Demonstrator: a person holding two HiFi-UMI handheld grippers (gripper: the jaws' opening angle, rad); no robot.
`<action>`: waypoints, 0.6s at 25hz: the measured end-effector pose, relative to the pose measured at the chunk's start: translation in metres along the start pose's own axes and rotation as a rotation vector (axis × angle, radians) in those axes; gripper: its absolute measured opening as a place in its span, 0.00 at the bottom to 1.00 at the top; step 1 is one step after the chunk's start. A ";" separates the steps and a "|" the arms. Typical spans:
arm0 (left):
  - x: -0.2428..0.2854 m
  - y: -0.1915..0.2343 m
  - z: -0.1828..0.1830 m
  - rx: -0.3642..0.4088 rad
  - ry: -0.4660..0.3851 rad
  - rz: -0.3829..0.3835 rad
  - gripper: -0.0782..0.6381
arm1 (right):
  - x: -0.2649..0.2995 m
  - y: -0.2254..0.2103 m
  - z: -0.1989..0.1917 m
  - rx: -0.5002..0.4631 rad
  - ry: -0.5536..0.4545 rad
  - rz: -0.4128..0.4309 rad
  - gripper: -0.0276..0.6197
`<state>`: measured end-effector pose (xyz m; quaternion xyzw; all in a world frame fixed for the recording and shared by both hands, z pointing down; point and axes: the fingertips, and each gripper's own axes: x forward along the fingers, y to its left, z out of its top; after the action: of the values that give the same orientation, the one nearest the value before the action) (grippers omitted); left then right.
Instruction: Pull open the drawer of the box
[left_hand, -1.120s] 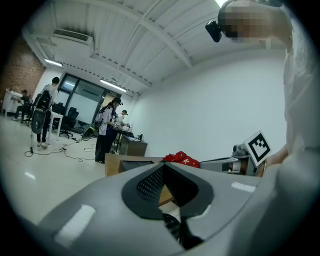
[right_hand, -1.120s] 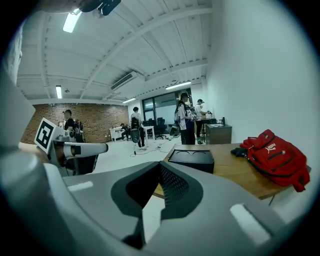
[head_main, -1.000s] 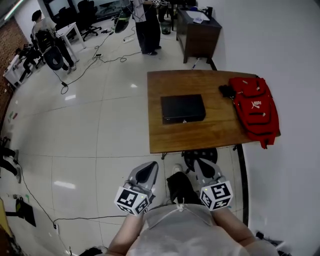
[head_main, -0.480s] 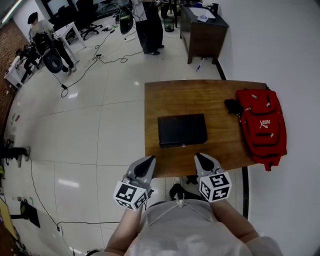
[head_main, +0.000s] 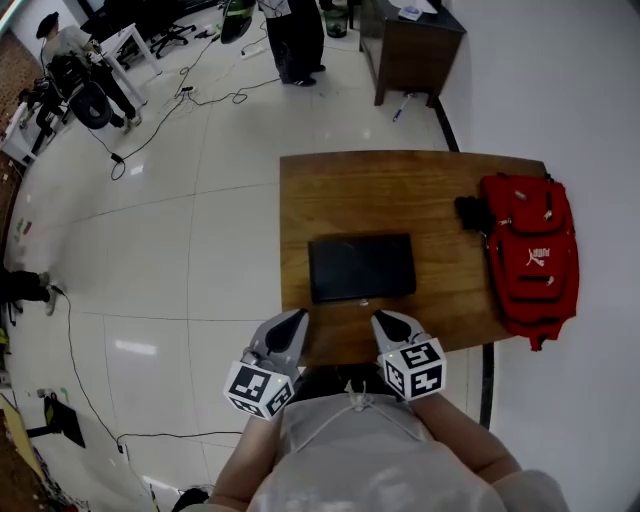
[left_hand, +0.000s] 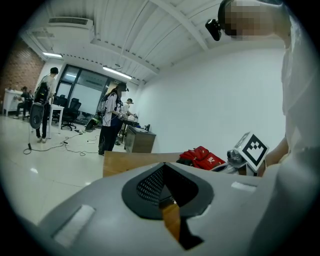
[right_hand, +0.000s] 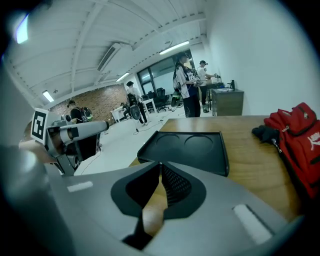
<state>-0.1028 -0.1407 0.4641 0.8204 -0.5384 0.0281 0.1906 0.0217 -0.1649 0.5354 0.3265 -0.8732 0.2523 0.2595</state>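
A flat black box (head_main: 361, 267) lies on the wooden table (head_main: 400, 190), its drawer front with a small pale handle (head_main: 362, 301) facing me. In the right gripper view the same black box (right_hand: 187, 147) sits just ahead of the jaws. My left gripper (head_main: 297, 320) hovers at the table's near edge, left of the box, jaws shut and empty. The tip of my right gripper (head_main: 385, 320) is over the near edge, below the box front, also shut on nothing. Both are close to me and apart from the box.
A red backpack (head_main: 531, 255) and a dark bundle (head_main: 474, 212) lie on the table's right side. A white wall runs along the right. Beyond the table stand a dark cabinet (head_main: 410, 40), people (head_main: 295, 35), chairs and floor cables (head_main: 150, 130).
The table and box have come closer beneath me as I stepped forward. Both grippers now reach the table's near edge; before, they hung over the floor.
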 end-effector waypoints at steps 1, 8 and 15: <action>0.001 0.004 -0.002 -0.007 0.010 0.002 0.12 | 0.003 0.000 -0.003 0.009 0.017 -0.002 0.05; 0.007 0.025 -0.017 -0.050 0.072 -0.015 0.12 | 0.035 -0.011 -0.022 0.085 0.112 -0.041 0.08; 0.023 0.031 -0.037 -0.057 0.119 -0.040 0.12 | 0.067 -0.023 -0.050 0.112 0.210 -0.094 0.20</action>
<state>-0.1147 -0.1590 0.5129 0.8220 -0.5104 0.0575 0.2460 0.0084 -0.1786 0.6197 0.3526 -0.8095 0.3211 0.3424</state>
